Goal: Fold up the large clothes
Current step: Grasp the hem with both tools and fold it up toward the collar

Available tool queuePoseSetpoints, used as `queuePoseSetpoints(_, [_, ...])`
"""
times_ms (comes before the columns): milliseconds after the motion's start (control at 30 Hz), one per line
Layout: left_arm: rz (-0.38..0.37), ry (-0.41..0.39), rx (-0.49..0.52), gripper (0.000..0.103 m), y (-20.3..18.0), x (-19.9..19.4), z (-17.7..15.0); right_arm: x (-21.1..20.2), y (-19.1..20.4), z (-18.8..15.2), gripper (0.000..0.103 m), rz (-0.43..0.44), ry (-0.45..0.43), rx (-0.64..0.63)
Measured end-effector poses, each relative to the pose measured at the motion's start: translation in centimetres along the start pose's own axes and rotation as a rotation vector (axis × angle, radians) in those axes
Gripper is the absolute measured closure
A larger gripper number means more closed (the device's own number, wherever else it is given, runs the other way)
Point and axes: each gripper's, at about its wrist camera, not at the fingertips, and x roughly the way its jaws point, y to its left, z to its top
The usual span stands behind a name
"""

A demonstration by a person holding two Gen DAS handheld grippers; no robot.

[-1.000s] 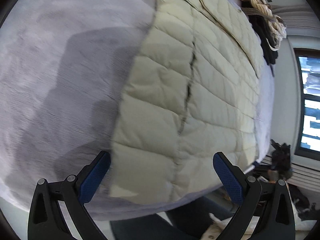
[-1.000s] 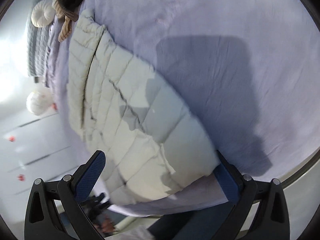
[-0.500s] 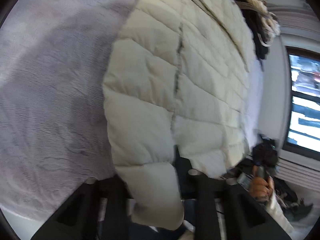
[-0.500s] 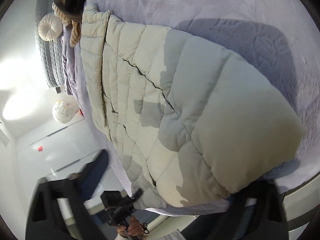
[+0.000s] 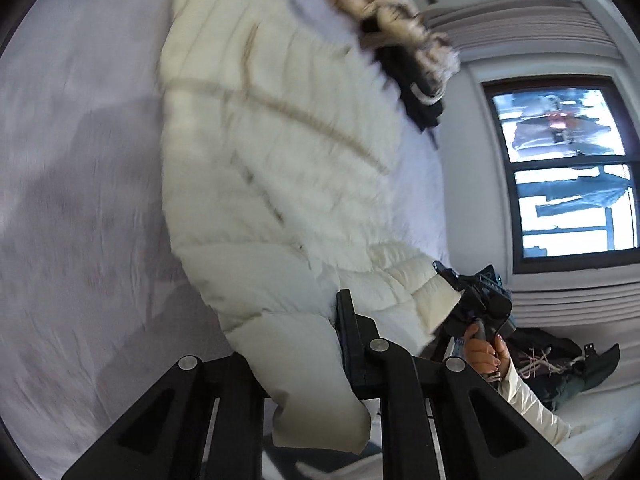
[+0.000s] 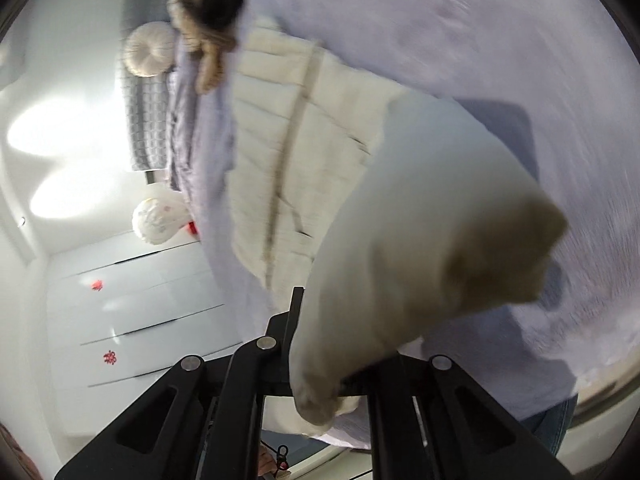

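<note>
A cream quilted puffer jacket (image 5: 272, 168) lies along a lilac bedspread (image 5: 80, 208). My left gripper (image 5: 304, 364) is shut on the jacket's near hem corner, which bulges out between the fingers. My right gripper (image 6: 320, 360) is shut on the other hem corner of the jacket (image 6: 420, 232) and holds it lifted and folded back toward the camera. The right gripper also shows in the left wrist view (image 5: 476, 304), held by a hand at the bed's edge. The fingertips are hidden by fabric in both views.
A pile of black and tan knitted clothes (image 5: 404, 48) lies at the far end of the bed. A window (image 5: 568, 172) is on the right wall. A round cream cushion (image 6: 150, 50) and white cabinets (image 6: 132, 312) stand beyond the bed (image 6: 440, 20).
Both grippers went from open around the hem to shut on its corners. They have lifted the hem off the bed and the jacket's lower part has risen toward the cameras.
</note>
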Motion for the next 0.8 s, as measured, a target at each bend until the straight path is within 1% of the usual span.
queuePoseSetpoints(133, [0.018,-0.076,0.040,0.087,-1.7,-1.9,3.9,0.2,4.6,2.7,0.093,0.039,-0.004,-0.096])
queuePoseSetpoints(200, [0.014,-0.117,0.051,0.087,-2.6,-3.0,6.4,0.8,7.4,4.7,0.093,0.054,0.004,-0.153])
queuePoseSetpoints(267, [0.025,-0.158,0.077,0.087,-3.5,-3.7,8.6,1.6,9.9,6.5,0.093,0.067,0.015,-0.201])
queuePoseSetpoints(300, [0.032,-0.169,0.085,0.087,-3.7,-3.8,9.2,2.2,11.3,7.7,0.093,0.071,0.023,-0.230])
queuePoseSetpoints(333, [0.043,-0.184,0.092,0.087,-4.0,-3.9,10.3,2.8,12.6,8.9,0.093,0.073,0.031,-0.258])
queuePoseSetpoints(400, [0.095,-0.211,0.100,0.087,-4.3,-3.7,13.2,4.5,15.0,11.4,0.093,0.080,0.053,-0.309])
queuePoseSetpoints(467, [0.132,-0.229,0.101,0.087,-4.1,-3.0,15.6,6.4,16.6,13.7,0.093,0.068,0.071,-0.349])
queuePoseSetpoints(633, [0.205,-0.266,0.082,0.087,-2.2,-0.6,21.0,12.1,18.7,18.9,0.093,0.029,0.101,-0.385])
queuePoseSetpoints(733, [0.261,-0.276,0.073,0.086,-0.2,1.6,23.5,15.7,18.7,21.9,0.093,-0.001,0.114,-0.392])
queuePoseSetpoints(800, [0.298,-0.272,0.058,0.086,1.2,3.2,24.6,18.0,17.9,23.3,0.093,-0.027,0.125,-0.384])
